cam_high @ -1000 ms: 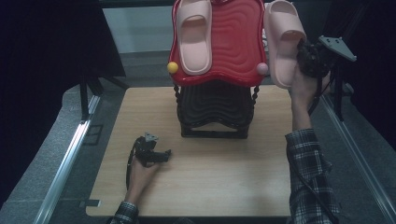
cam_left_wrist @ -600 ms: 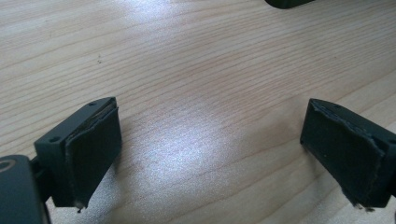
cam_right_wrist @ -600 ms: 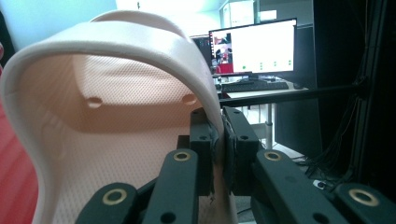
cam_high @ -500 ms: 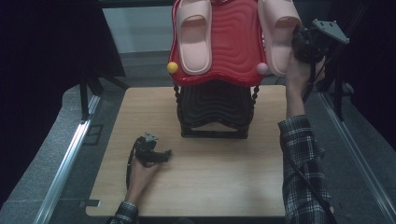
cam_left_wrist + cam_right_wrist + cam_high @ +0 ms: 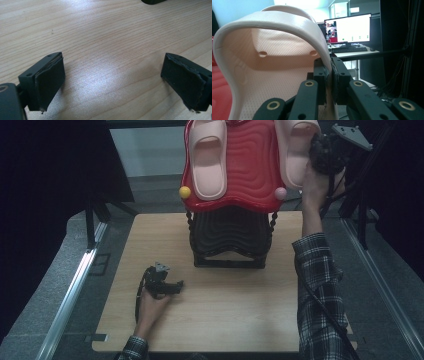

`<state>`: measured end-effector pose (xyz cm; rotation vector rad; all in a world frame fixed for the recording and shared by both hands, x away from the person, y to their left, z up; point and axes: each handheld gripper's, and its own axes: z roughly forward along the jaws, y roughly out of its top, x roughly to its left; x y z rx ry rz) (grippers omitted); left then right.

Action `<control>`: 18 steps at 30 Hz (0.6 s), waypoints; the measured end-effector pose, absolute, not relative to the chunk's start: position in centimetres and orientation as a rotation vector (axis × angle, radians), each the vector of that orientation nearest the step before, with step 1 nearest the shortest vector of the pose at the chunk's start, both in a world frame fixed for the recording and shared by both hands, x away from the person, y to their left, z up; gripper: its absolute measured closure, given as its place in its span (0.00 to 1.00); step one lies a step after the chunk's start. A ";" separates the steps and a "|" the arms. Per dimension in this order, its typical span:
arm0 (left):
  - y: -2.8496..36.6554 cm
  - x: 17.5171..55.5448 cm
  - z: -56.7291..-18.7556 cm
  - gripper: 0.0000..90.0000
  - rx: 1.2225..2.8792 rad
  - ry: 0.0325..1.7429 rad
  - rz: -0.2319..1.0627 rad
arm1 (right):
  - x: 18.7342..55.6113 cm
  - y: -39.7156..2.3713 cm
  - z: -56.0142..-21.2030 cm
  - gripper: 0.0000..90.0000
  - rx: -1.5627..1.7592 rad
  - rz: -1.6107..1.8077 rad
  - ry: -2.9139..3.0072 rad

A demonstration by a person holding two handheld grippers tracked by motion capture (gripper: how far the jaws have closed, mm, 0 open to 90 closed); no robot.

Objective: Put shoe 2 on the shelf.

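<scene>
Two pale pink slippers sit on a red wavy-topped rack (image 5: 250,175) at the back of the table. One slipper (image 5: 207,157) lies on the rack's left half. My right gripper (image 5: 312,155) is raised at the rack's right edge, shut on the strap of the other slipper (image 5: 295,150). In the right gripper view, the jaws pinch the strap's edge and the slipper (image 5: 269,62) arches over them. My left gripper (image 5: 177,285) rests on the wooden table (image 5: 225,315) near the front left, open, with bare wood between its pads (image 5: 48,82).
The rack stands on a black ribbed base (image 5: 230,237), with a yellow knob (image 5: 185,192) and a pink knob (image 5: 280,193) at its front corners. Metal rails run along both sides of the table. A lit monitor (image 5: 348,27) stands beyond the slipper in the right gripper view.
My right gripper has risen and shifted left, carrying the slipper up and onto the rack's right side. The left gripper has stayed in place.
</scene>
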<state>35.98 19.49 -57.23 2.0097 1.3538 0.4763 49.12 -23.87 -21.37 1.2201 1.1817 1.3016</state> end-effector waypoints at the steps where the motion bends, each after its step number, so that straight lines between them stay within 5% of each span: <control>1: 19.5 36.0 -57.2 0.06 2.011 1.353 0.476 | 49.2 -23.5 -21.3 0.92 1.215 1.291 1.185; 13: 19.3 35.9 -57.2 0.06 2.017 1.340 0.471 | 50.1 -20.8 -21.0 0.90 1.187 1.259 1.243; 18: 19.3 35.9 -57.2 0.06 2.022 1.339 0.472 | 49.7 -21.1 -20.7 0.77 1.178 1.351 1.265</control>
